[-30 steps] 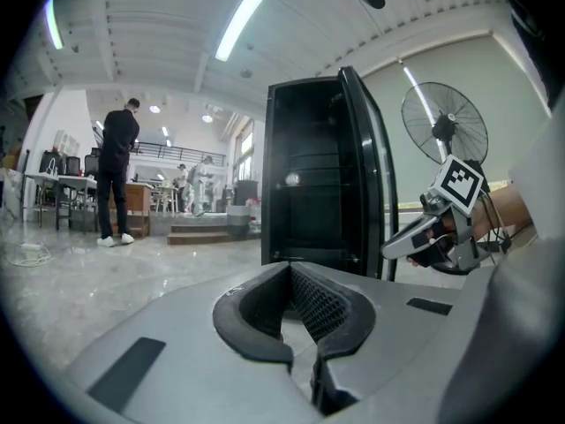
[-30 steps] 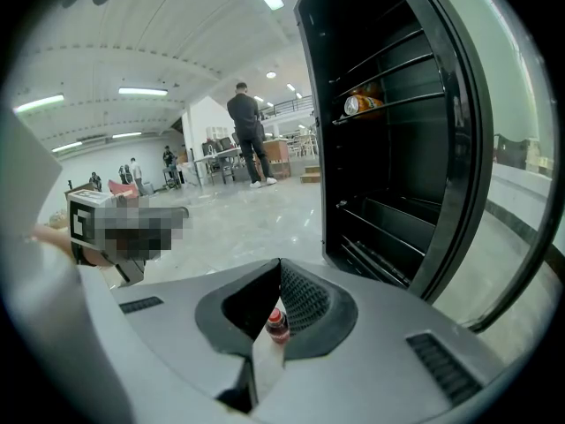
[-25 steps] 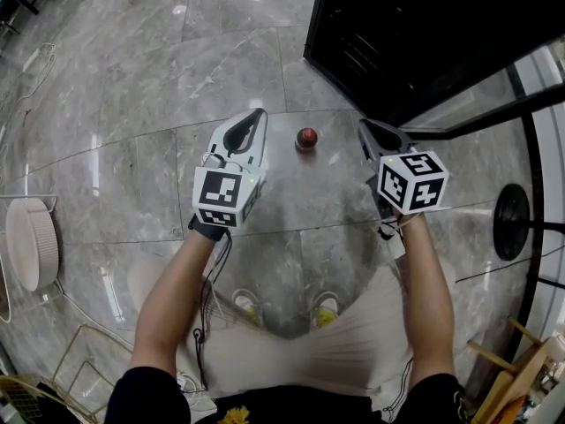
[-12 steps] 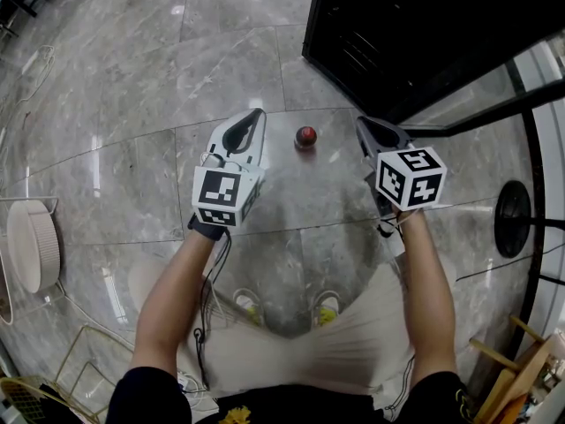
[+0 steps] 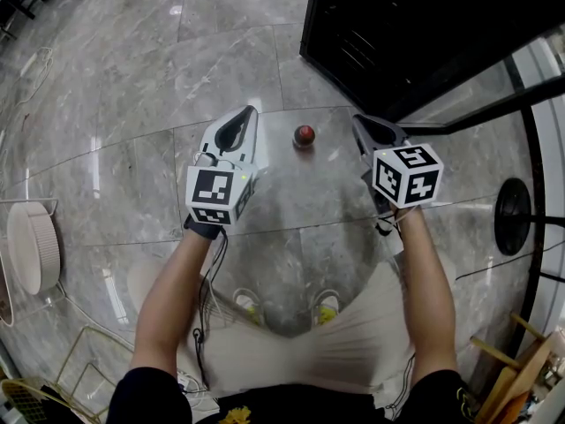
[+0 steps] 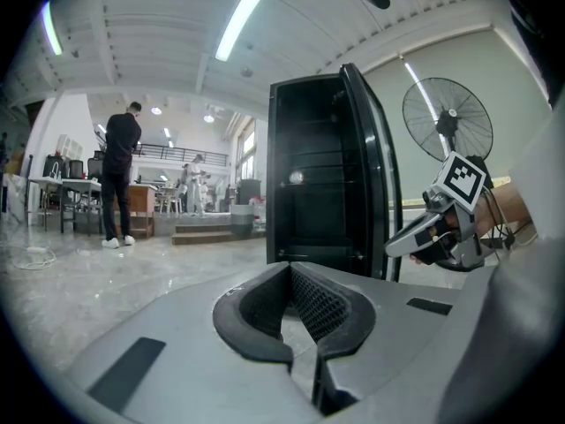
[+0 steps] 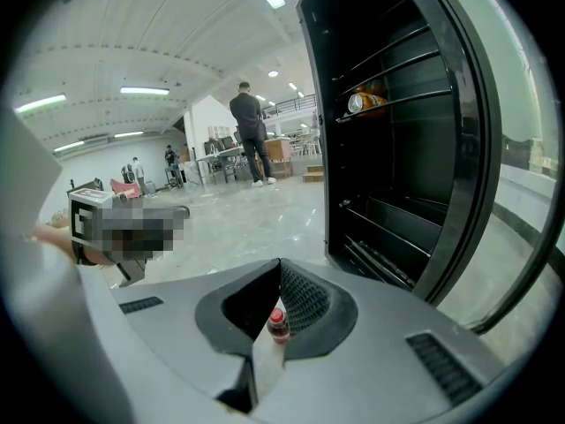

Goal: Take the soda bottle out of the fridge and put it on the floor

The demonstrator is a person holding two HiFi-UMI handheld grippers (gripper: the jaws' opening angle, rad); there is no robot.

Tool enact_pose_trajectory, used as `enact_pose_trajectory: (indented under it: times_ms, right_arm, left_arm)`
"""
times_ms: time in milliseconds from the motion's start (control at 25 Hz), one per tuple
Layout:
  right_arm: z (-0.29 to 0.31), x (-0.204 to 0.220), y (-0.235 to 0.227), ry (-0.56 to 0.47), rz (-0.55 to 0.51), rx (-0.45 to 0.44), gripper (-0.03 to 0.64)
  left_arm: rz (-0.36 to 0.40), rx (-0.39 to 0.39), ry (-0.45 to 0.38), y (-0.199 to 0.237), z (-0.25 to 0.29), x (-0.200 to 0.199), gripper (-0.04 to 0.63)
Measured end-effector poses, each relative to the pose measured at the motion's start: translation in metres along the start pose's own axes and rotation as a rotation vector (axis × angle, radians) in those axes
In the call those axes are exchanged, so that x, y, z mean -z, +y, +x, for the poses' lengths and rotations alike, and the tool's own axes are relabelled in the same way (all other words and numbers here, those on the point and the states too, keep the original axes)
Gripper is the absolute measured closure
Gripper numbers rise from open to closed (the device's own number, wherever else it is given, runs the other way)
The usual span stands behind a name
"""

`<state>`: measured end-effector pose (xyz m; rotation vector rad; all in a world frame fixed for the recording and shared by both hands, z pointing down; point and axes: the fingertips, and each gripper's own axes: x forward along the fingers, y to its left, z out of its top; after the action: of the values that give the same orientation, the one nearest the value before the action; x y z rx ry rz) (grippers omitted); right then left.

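Note:
The soda bottle (image 5: 305,135) stands upright on the grey marble floor, its red cap seen from above, between my two grippers and in front of the open black fridge (image 5: 380,25). The left gripper (image 5: 251,111) is left of the bottle, shut and empty. To the bottle's right my right gripper (image 5: 357,121) is also shut and holds nothing. In the right gripper view the bottle (image 7: 278,325) shows through the hollow between the jaws, on the floor beyond the right gripper (image 7: 280,266). The left gripper (image 6: 290,270) faces the fridge (image 6: 318,184).
The fridge's glass door (image 5: 494,104) hangs open to the right. Something orange lies on an upper shelf (image 7: 366,100). A standing fan (image 6: 446,122) has its round base (image 5: 512,222) at the right. A white round object (image 5: 31,241) and a wire rack (image 5: 53,369) are at the left. A person (image 6: 119,170) stands far off.

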<state>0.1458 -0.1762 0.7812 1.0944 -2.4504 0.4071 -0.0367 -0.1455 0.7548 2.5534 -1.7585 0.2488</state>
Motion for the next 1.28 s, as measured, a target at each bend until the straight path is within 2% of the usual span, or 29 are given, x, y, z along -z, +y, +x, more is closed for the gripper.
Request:
enact_pose_trajectory:
  times_ms: [1280]
  right_arm:
    - [0.0019,-0.0016,0.0044,0.003,-0.019,0.001,0.62]
  left_arm:
    - [-0.001,0.0,-0.001,0.0016,-0.0035,0.0007,0.578]
